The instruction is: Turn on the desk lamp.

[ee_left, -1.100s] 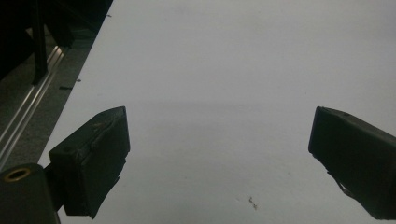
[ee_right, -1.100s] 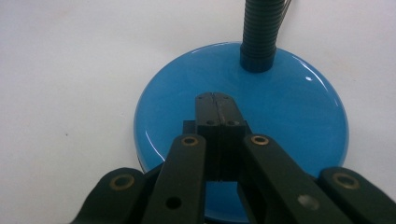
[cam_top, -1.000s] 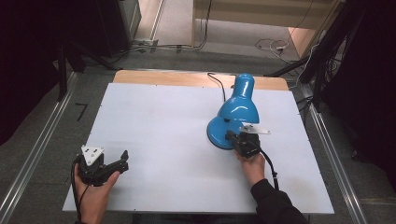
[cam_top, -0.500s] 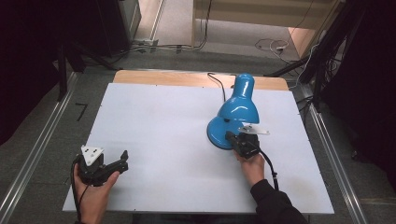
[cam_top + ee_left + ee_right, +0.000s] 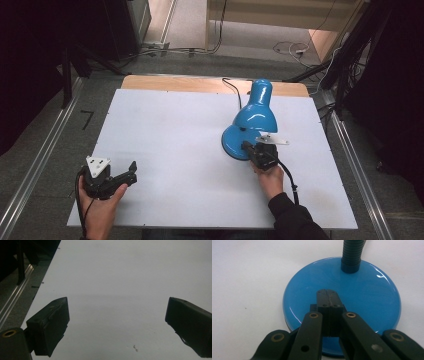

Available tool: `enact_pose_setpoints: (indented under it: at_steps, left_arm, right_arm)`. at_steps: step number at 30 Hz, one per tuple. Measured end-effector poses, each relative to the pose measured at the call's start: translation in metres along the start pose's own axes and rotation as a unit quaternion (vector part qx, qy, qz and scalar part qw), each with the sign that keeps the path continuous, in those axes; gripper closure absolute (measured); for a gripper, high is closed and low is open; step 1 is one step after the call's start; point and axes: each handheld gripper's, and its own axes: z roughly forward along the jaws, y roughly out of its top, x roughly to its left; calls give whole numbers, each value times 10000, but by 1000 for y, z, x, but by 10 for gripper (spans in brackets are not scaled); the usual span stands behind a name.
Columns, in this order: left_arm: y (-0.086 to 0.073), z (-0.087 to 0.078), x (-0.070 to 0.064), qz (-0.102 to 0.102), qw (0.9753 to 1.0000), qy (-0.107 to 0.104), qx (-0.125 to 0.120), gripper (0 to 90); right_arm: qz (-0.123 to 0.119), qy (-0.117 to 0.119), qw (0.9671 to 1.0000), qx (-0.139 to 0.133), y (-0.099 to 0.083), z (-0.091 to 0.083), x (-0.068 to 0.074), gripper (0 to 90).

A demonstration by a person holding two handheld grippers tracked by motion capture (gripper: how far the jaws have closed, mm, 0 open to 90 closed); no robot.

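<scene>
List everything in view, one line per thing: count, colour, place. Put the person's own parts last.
desk lamp: one, blue, right of centre on the table, round base flat on the surface, shade toward the far edge.
lamp cord: one, black, runs from the lamp over the far edge.
table: one, white top with a wooden strip along the far edge.
floor cables: several, white and black, on the floor beyond the table.
left gripper: one, black, near left corner of the table, jaws wide apart over bare surface.
right gripper: one, black, jaws closed together over the lamp base.
hands: two, left hand, right hand, at the near edge.
</scene>
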Motion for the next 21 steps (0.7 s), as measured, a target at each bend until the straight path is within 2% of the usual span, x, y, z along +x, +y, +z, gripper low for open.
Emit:
enact_pose_setpoints:
  at_steps: [12, 17, 19, 21]
  left_arm:
    - [0, 0, 0, 5, 10000, -6, 8, 59]
    - [0, 0, 0, 2, 10000, -5, 2, 59]
    - [0, 0, 0, 4, 10000, -5, 2, 59]
    - [0, 0, 0, 6, 10000, -7, -5, 59]
  right_arm:
    - [-111, -98, 9999, -47, -2, -1, 3, 876]
    - [-122, -50, 9999, 0, -3, -1, 4, 877]
    - [-248, -103, 9996, -18, -4, -2, 8, 877]
    - [-241, -115, 9996, -25, -5, -2, 9, 877]
